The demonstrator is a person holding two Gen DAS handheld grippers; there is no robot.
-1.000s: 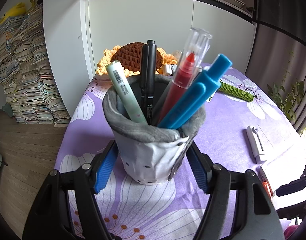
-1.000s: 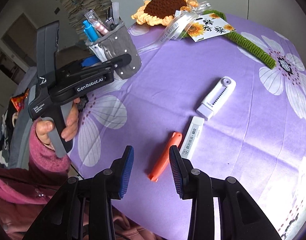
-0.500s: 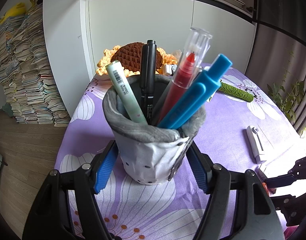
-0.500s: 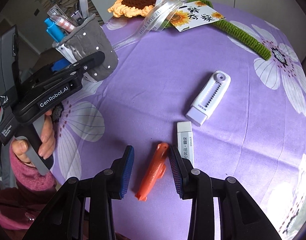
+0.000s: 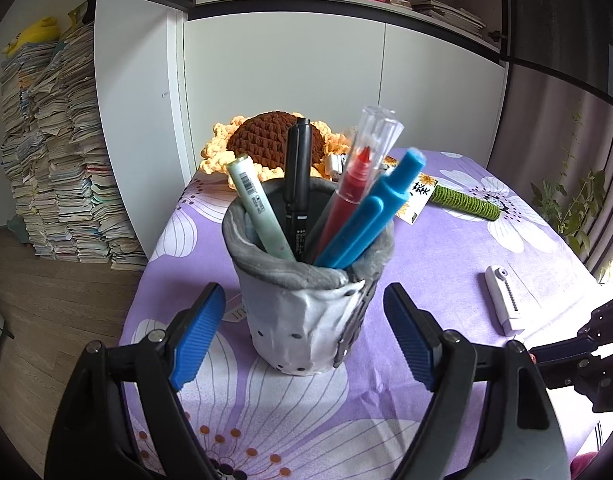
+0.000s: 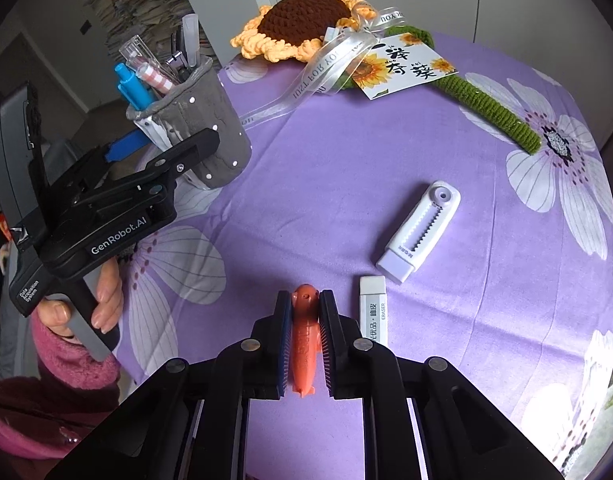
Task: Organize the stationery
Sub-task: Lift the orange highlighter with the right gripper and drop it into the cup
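A grey fabric pen holder point(image 5: 290, 312) with white dots stands on the purple flowered tablecloth point(image 5: 446, 248), holding several pens and markers. My left gripper point(image 5: 304, 336) straddles its base. Its jaws are opening, and the blue pads point(image 5: 198, 332) stand clear of the fabric on both sides. In the right wrist view the same holder point(image 6: 214, 120) sits at the left with the left gripper point(image 6: 162, 148) around it, held by a hand. My right gripper point(image 6: 305, 300) points steeply down, its jaws closing, pads pressed on an orange pen point(image 6: 304, 344) lying on the cloth.
A white eraser point(image 6: 373, 308) lies just right of the orange pen, and a white sliding eraser case point(image 6: 420, 228) lies beyond it. A crochet sunflower point(image 6: 306, 20) with a green stem point(image 6: 490, 108), ribbon and card point(image 6: 402, 68) lies at the back. Book stacks point(image 5: 58, 152) stand beyond the table's left edge.
The left jaws were pressed on the pen holder and have now spread off it. The right gripper came down over the orange pen and shut on it.
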